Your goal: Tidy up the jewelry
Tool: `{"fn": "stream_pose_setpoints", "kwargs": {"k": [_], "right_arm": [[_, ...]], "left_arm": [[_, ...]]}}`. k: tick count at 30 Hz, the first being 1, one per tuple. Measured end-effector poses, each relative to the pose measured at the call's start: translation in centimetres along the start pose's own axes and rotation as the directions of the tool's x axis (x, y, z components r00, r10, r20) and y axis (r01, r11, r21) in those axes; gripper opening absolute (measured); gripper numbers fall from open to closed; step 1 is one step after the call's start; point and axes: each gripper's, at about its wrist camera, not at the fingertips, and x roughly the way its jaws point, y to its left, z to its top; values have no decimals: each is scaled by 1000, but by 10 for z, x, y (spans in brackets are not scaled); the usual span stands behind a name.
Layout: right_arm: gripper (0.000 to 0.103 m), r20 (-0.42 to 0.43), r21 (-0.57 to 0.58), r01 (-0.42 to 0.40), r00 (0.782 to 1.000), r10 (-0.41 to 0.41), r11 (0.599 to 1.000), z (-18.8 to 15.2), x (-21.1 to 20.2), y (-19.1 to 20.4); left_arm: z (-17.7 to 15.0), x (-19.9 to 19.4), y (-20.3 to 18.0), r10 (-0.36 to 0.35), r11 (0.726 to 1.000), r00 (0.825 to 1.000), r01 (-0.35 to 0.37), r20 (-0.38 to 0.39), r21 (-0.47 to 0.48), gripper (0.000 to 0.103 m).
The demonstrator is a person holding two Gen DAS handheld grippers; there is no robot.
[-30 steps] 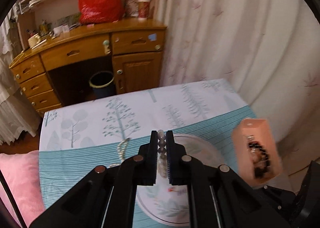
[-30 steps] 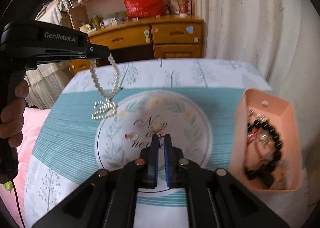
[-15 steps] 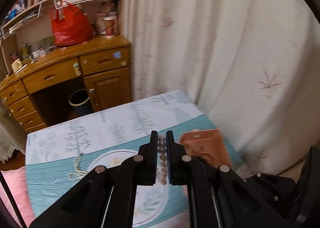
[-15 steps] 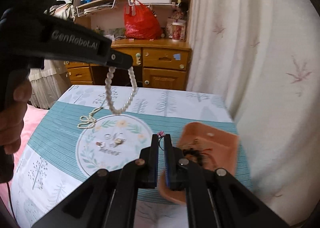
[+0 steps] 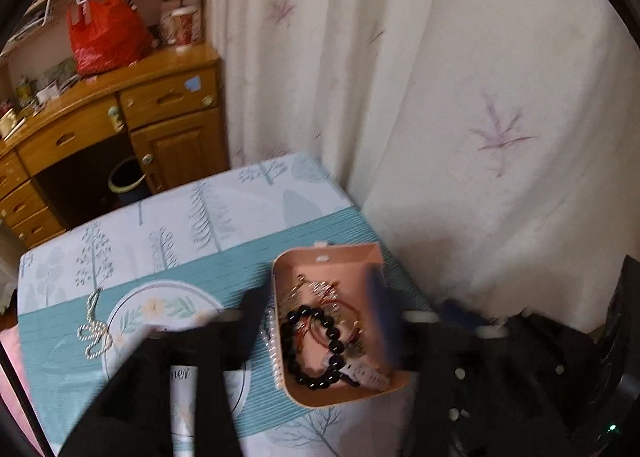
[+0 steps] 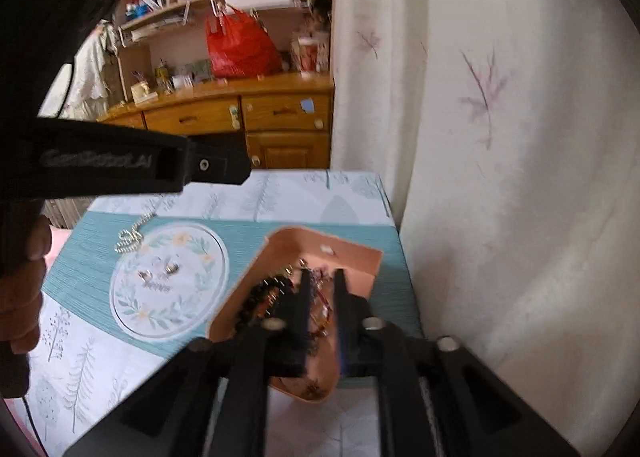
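A pink tray stands at the table's right edge and holds a black bead bracelet and other jewelry. My left gripper is open wide above the tray, blurred. A white pearl strand lies along the tray's left rim, free of the fingers. My right gripper is open over the tray's contents. A silver chain and two small earrings lie on the tablecloth to the left.
The table has a teal and white tree-pattern cloth with a round wreath print. A white curtain hangs close on the right. A wooden desk with a red bag stands behind.
Both grippers moved right over the pink tray and opened. The left one let go of the pearl strand, which now lies at the tray's left rim. The right one released its small pink item.
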Motion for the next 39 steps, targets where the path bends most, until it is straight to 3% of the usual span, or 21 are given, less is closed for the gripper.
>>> {"fn": "stream_pose_setpoints", "kwargs": {"k": [1,2,5,12,18,21,24,27,30,34,39], "right_arm": [[38,-14,3,1,1000,0,1000,-1,2,-3],[41,-13,12,-8,1000,8,1000,-2,3,-5],[41,-22,67,-34,999,35,997,-2,6,-11],[41,-92,197,-129,984,149,972,-5,28,-11],[41,-143,377,-257,933,330,890,-8,46,11],[41,-167,409,-307,900,402,859,-11,55,34],[41,-208,421,-338,867,452,842,-14,66,66],[41,-257,443,-313,854,453,840,-19,79,92],[41,-313,484,-248,846,431,839,-27,96,112],[41,-357,543,-117,864,355,831,-40,115,125],[50,-355,536,42,918,180,843,-44,120,132]], "left_arm": [[-1,0,2,11,1000,1000,-11,1,-10,73],[-1,-1,5,16,1000,1000,-16,1,-20,73],[-4,1,17,54,998,998,-54,-17,-41,80],[-21,0,55,144,984,988,-149,-60,-98,80],[-60,3,105,198,955,968,-226,-155,-194,80],[-82,6,139,243,920,946,-295,-215,-257,80],[-99,7,164,315,891,918,-373,-241,-258,80],[-111,10,184,400,869,885,-449,-240,-209,80],[-119,19,205,431,860,873,-474,-226,-190,80],[-128,36,237,396,868,894,-438,-208,-233,82],[-131,49,254,384,878,910,-412,-155,-245,86]]}}
